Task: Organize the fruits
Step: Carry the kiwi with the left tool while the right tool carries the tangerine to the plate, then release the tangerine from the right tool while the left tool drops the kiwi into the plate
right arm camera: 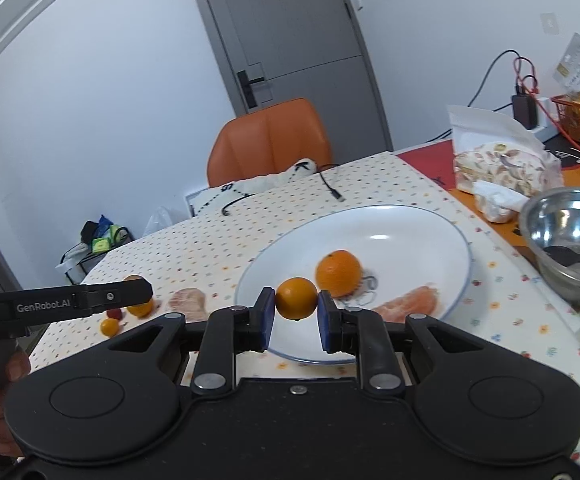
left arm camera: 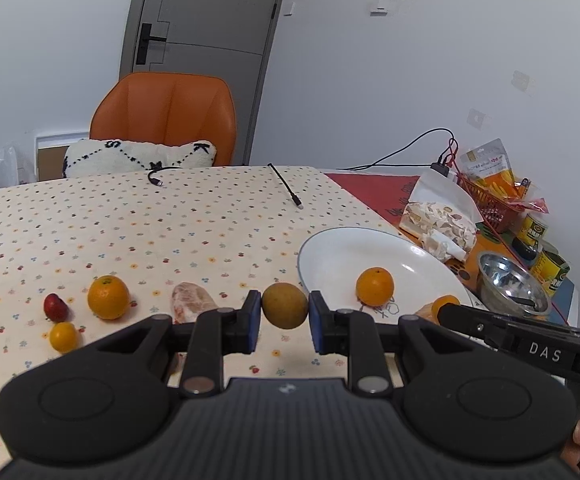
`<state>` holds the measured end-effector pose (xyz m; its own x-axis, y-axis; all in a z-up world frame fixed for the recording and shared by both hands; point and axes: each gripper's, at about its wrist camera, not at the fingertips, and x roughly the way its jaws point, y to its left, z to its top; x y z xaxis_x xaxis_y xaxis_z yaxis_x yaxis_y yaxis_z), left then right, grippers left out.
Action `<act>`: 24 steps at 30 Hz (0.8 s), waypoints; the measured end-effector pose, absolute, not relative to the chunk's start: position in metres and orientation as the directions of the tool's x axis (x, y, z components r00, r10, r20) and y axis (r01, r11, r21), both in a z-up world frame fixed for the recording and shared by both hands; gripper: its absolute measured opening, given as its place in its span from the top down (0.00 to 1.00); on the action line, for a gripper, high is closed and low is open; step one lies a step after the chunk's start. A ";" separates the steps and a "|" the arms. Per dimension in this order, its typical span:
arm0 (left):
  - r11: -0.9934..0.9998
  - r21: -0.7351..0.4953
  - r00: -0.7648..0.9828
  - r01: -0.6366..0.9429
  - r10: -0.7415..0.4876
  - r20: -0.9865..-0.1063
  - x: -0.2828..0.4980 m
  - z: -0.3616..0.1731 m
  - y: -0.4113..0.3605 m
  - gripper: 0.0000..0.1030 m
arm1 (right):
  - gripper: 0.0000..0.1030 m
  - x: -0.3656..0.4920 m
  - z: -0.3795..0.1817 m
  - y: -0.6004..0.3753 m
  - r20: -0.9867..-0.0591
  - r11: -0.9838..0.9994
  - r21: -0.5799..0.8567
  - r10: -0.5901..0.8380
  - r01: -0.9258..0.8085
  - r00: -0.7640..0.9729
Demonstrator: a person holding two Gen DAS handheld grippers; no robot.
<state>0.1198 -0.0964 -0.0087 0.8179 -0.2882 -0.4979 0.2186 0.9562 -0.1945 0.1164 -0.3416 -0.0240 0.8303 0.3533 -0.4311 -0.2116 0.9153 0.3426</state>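
Over a dotted tablecloth point(left arm camera: 170, 220), the left gripper point(left arm camera: 284, 312) is pinching a brownish fruit point(left arm camera: 284, 306) beside the plate point(right arm camera: 409, 224); the right gripper point(right arm camera: 296, 312) is clamping a small orange point(right arm camera: 296, 298) over its rim, and either round fruit could be slipping loose.

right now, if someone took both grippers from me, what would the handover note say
Left gripper: shut on a brownish round fruit, held above the tablecloth short of the white plate.
Right gripper: shut on a small orange fruit, held over the plate's near rim.
Done: one orange and a peeled citrus piece lie on the plate.
Left: set down both held fruits, then collect from the cloth the large orange, red fruit, small yellow-orange fruit and peeled pale piece.
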 end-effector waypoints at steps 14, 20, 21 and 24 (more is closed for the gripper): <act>0.943 -0.207 0.802 0.259 -0.329 -0.498 0.131 -0.012 -0.114 0.77 | 0.79 0.126 -0.034 -0.345 -0.458 0.923 0.338 0.331 -0.183 0.825; 0.938 -0.202 0.793 0.282 -0.346 -0.501 0.137 -0.013 -0.125 0.77 | 0.74 0.129 -0.035 -0.343 -0.452 0.923 0.337 0.331 -0.185 0.828; 0.937 -0.202 0.791 0.285 -0.349 -0.503 0.139 -0.014 -0.127 0.77 | 0.74 0.129 -0.034 -0.344 -0.451 0.923 0.338 0.333 -0.186 0.828; 0.933 -0.205 0.783 0.297 -0.361 -0.507 0.142 -0.016 -0.134 0.77 | 0.74 0.126 -0.033 -0.349 -0.450 0.925 0.333 0.327 -0.184 0.831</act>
